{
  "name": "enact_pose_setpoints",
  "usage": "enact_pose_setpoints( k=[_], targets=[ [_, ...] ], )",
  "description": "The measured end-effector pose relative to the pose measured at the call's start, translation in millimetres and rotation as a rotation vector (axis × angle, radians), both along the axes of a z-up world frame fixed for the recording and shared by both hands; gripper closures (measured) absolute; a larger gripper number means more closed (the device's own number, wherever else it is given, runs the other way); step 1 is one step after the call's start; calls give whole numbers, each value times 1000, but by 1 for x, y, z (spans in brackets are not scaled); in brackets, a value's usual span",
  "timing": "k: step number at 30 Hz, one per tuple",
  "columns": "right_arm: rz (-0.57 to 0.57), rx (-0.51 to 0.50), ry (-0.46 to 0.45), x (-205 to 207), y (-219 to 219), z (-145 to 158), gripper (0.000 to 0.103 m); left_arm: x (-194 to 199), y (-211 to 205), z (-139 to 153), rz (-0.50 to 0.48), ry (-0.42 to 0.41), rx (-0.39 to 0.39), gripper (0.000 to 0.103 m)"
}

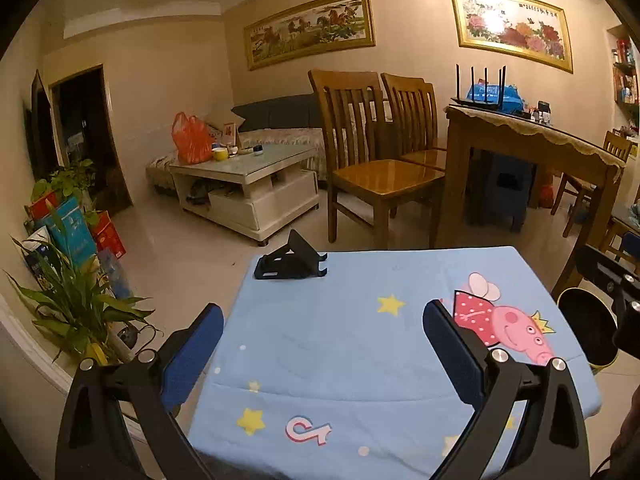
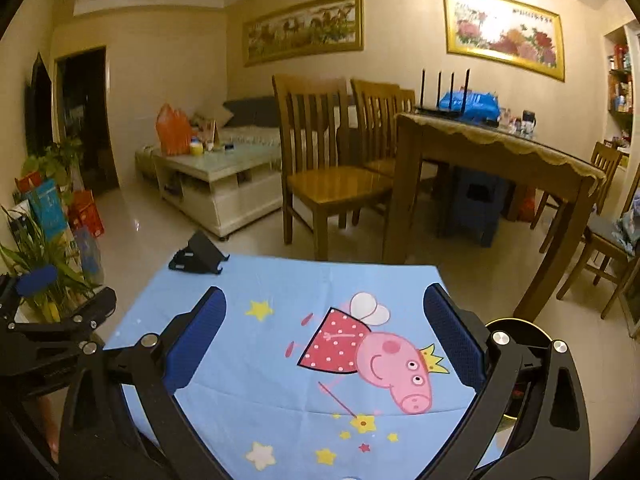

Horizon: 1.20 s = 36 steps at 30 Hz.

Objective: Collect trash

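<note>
My left gripper (image 1: 323, 326) is open and empty, held above a small table covered with a blue cartoon cloth (image 1: 340, 344). My right gripper (image 2: 325, 308) is also open and empty above the same cloth (image 2: 280, 280). A round black bin with a yellow rim (image 1: 586, 326) stands on the floor at the table's right side; its rim shows behind my right finger in the right wrist view (image 2: 516, 324). I see no loose trash on the cloth.
A black phone stand (image 1: 290, 262) sits at the cloth's far left corner. Wooden chairs (image 1: 372, 160) and a dining table (image 1: 532, 136) stand beyond. A white coffee table (image 1: 248, 184) is at the left, with potted plants (image 1: 68, 300) by the wall.
</note>
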State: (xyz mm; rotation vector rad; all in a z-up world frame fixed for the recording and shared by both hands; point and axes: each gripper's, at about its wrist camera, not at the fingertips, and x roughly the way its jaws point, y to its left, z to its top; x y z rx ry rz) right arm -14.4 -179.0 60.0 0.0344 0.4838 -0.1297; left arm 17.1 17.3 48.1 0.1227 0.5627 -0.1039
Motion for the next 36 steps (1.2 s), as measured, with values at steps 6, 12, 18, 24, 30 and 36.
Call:
enact_pose_setpoints(
  k=[6,12,18,24,30,36],
  targets=[
    [24,18,52,-5,-4,-8,5,-11,-15,2,-6,-15,10,7],
    [6,1,44,-14,-11,-4,5,-16,-20,3,-23,-27,4,7],
    [3,25,60,-12,-18,-9,5,-16,-22,1,-20,-32,9,7],
    [6,25,61,-11,-20,-11,5,-13,-21,0,-15,-27,3,7],
    [8,26,62,-12,-23,-12,5,-14,-21,-1,-22,-29,6,7],
    [18,23,61,-13,-21,-10,5,-16,-23,-2,-18,-30,5,7]
  ],
)
